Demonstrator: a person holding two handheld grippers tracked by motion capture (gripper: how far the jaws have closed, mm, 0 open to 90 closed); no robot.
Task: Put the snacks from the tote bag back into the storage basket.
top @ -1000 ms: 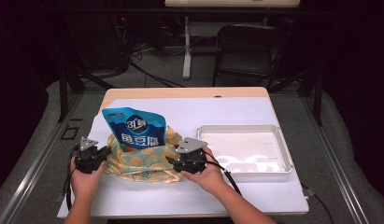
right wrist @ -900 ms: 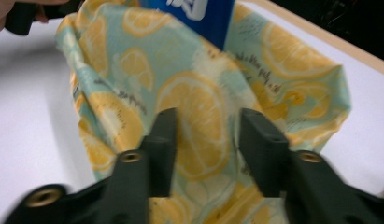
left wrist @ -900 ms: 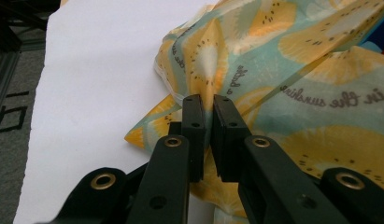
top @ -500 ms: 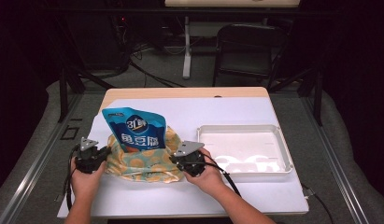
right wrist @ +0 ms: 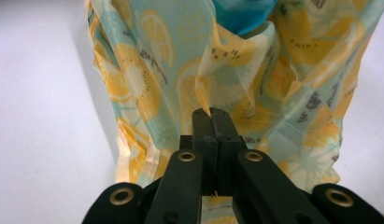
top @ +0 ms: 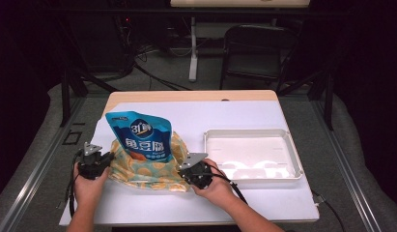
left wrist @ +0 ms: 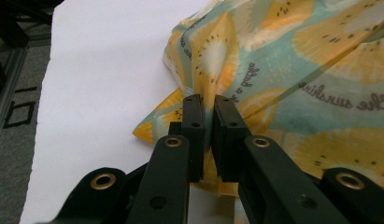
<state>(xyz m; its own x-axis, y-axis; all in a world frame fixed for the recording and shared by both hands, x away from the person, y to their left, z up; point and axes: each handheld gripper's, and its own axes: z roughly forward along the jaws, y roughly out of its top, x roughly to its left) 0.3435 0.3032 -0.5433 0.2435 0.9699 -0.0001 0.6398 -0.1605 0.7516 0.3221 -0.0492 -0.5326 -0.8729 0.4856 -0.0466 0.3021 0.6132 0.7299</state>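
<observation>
Currently both claws were clenched on the patterned bag (top: 148,166): left gripper (top: 102,162) at its 9 o'clock edge, right gripper (top: 186,172) at 4 o'clock. Blue pouch (top: 140,137) stood upright inside, between them at 12 o'clock. Right jaws had just closed on a fabric fold.

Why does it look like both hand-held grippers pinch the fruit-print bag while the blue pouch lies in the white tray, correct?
Not quite. The blue pouch stands in the fruit-print bag, not the white tray; the high view shows it. Left hand-held gripper and right hand-held gripper do pinch the bag.
</observation>
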